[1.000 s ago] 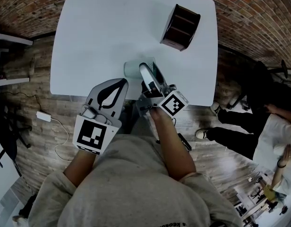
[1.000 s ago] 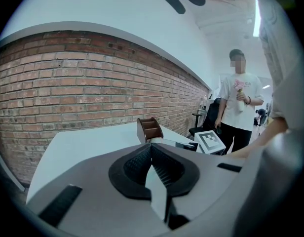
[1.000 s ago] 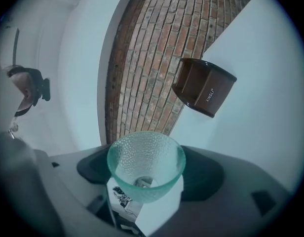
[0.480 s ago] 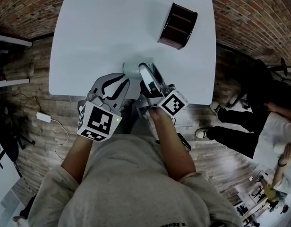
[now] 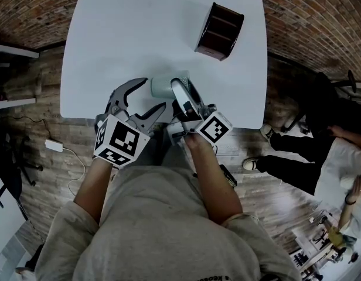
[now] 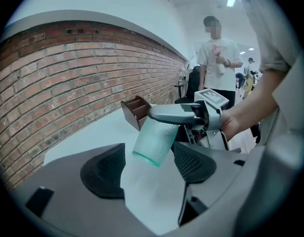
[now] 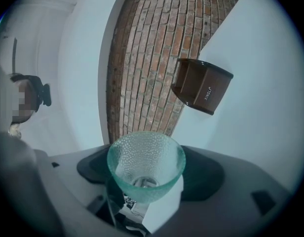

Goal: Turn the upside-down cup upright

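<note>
A clear, green-tinted dimpled cup [image 5: 159,86] hangs tilted over the near edge of the white table [image 5: 110,40]. My right gripper [image 5: 181,92] is shut on its base end, and the rim points away to the left. The right gripper view has the cup [image 7: 144,167] squeezed between the two dark pads. My left gripper [image 5: 147,96] stands open just left of the rim. Its jaws have just been opening and the pads touch nothing. From the left gripper view, the cup [image 6: 155,141] hangs just ahead of the gap, under the right gripper [image 6: 177,114].
A brown compartment box [image 5: 220,31] stands at the table's far right, also visible as the box [image 6: 134,111] and box [image 7: 201,85]. Brick floor surrounds the table. Seated people [image 5: 321,157] are off to the right, and another person [image 6: 216,58] stands behind.
The left gripper has sunk and rolled, moving in beside the cup's rim, and its jaws went from shut to wide open. The right gripper and cup have stayed put.
</note>
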A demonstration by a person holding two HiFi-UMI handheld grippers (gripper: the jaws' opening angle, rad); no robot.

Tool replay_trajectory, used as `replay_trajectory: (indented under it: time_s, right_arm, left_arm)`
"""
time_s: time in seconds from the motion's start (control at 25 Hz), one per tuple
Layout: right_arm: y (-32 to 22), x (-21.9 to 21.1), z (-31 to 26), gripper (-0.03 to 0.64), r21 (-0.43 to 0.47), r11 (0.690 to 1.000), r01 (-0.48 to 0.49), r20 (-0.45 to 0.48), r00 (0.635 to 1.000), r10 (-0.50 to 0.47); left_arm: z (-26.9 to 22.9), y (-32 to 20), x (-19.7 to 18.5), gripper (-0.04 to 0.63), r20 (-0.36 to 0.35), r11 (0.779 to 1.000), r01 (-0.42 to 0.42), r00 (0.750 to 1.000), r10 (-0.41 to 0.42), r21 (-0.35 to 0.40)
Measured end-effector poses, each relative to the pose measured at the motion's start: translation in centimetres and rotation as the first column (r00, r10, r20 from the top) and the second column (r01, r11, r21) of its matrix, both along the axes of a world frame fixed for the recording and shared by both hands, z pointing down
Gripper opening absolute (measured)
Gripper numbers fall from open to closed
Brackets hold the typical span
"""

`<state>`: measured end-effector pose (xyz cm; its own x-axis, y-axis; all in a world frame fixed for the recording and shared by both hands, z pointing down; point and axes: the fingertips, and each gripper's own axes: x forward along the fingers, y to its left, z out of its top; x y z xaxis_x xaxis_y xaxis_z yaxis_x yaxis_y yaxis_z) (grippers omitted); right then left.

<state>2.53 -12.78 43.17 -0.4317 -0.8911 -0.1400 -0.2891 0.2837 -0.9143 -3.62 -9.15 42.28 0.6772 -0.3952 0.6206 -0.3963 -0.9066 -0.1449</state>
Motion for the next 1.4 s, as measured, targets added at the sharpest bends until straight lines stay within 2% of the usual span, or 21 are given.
replay_trajectory:
  time_s: [0.36,0.64,1.4]
  right_arm:
    - [0.3,0.1,0.4,0.388,-0.018,1.0,-0.003,0.004,1.0,0.003]
    - [0.2,0.1,0.5,0.388,-0.024,1.0,-0.004,0.005,1.0,0.004]
    - [0.2,0.0,0.3,0.388,-0.014,1.0,0.014,0.042,0.999,-0.013]
  left_arm:
    - [1.7,-0.7,0.3,0.333,0.056,0.998,-0.057,0.997,0.056,0.003]
    - [2.9,-0.5,1.0,0.348,0.066,0.993,-0.114,0.991,0.117,-0.04]
    - [4.1,-0.7,2.8,0.35,0.093,0.976,-0.213,0.972,0.216,-0.039]
